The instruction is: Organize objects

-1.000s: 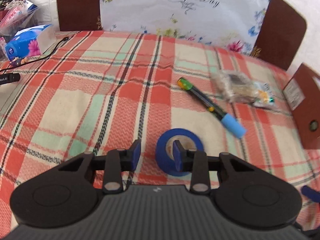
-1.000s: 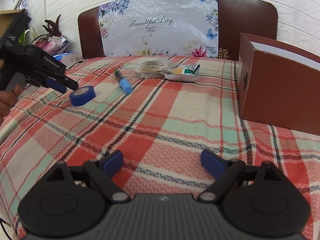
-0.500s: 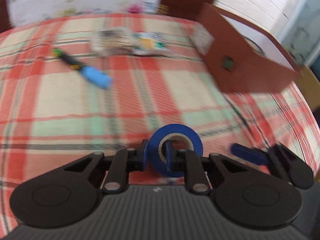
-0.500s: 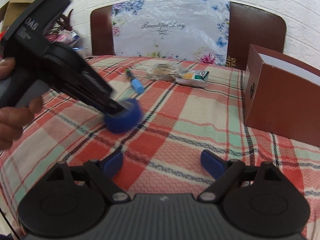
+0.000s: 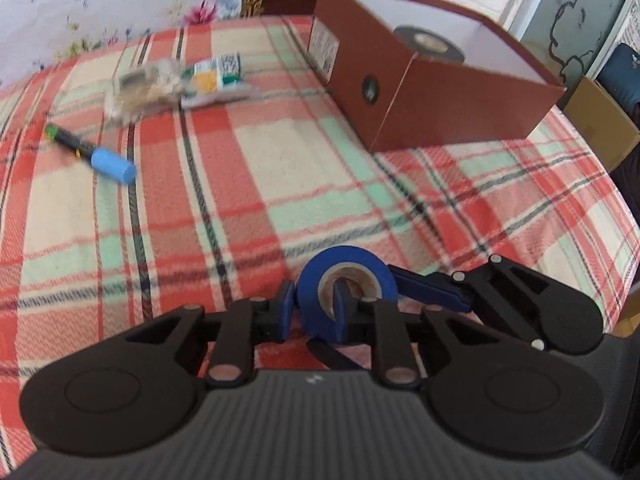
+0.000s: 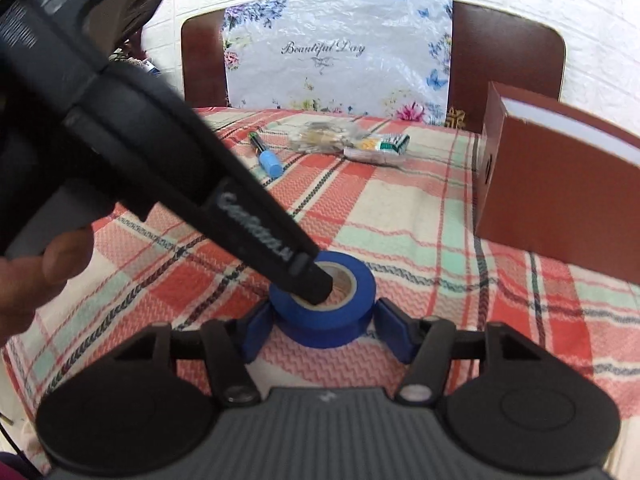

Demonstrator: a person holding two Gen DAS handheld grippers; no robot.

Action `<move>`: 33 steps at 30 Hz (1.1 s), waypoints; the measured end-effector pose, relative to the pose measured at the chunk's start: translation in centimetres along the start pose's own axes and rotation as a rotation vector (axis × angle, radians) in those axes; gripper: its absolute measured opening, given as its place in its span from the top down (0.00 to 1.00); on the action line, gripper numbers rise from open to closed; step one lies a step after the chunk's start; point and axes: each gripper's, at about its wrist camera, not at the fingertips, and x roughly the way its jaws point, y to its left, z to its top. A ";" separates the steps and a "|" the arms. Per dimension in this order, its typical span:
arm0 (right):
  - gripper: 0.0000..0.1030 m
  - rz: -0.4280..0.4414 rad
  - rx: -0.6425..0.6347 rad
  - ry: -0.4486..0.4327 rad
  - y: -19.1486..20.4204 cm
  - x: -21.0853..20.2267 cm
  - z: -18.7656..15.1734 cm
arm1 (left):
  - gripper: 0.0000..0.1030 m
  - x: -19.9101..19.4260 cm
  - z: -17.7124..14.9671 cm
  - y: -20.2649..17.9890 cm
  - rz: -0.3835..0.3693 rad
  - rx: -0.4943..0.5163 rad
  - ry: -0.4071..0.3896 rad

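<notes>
**Blue tape between two grippers**

While the left gripper (image 5: pixel 310 312) pinches the wall of the blue tape (image 5: pixel 347 292), one finger outside and one in the core, the right gripper (image 6: pixel 322 334) sits w/ a blue pad on each side of the same roll; pads look right at the tape, but can't tell if they press it. Tape is near the front edge of the table (image 6: pixel 400 216), just above the plaid cloth or on it, can't tell which.

Count on table: 1 blue tape, 1 marker (image 5: pixel 94 154) w/ blue cap toward the back-left, 1 clear bag (image 5: pixel 142 88) and 1 green-white packet (image 5: pixel 218 76) touching each other near the back edge, 1 brown box (image 5: pixel 440 92) at the back-right. Inside the box: 1 black tape (image 5: pixel 428 42). 2 grippers in view. Behind the table, 1 floral panel (image 6: pixel 336 56) reading "Beautiful Day".
</notes>
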 end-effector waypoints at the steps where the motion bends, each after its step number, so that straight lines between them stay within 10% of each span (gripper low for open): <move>1: 0.44 -0.013 -0.001 -0.028 -0.2 -0.5 0.3 | 0.78 -0.6 0.6 -0.3 -0.006 0.007 -0.021; 9: 0.44 -0.248 -0.005 -0.261 -5.6 -3.3 5.0 | 0.79 -2.0 10.1 -5.8 -0.081 0.058 -0.212; 20: 0.44 -0.452 0.164 -0.264 -17.0 -1.8 7.3 | 0.76 4.3 18.1 -15.9 -0.063 0.210 -0.246; 22: 0.27 -0.562 0.157 -0.255 -18.5 -0.1 7.7 | 0.62 5.5 19.4 -16.9 -0.024 0.212 -0.253; 23: 0.13 -0.598 0.149 -0.229 -19.0 0.7 7.7 | 0.61 5.8 19.7 -17.0 0.000 0.205 -0.254; 33: 0.19 -0.557 0.281 -0.300 -17.8 -2.5 4.1 | 0.61 2.2 15.1 -11.8 -0.032 0.115 -0.249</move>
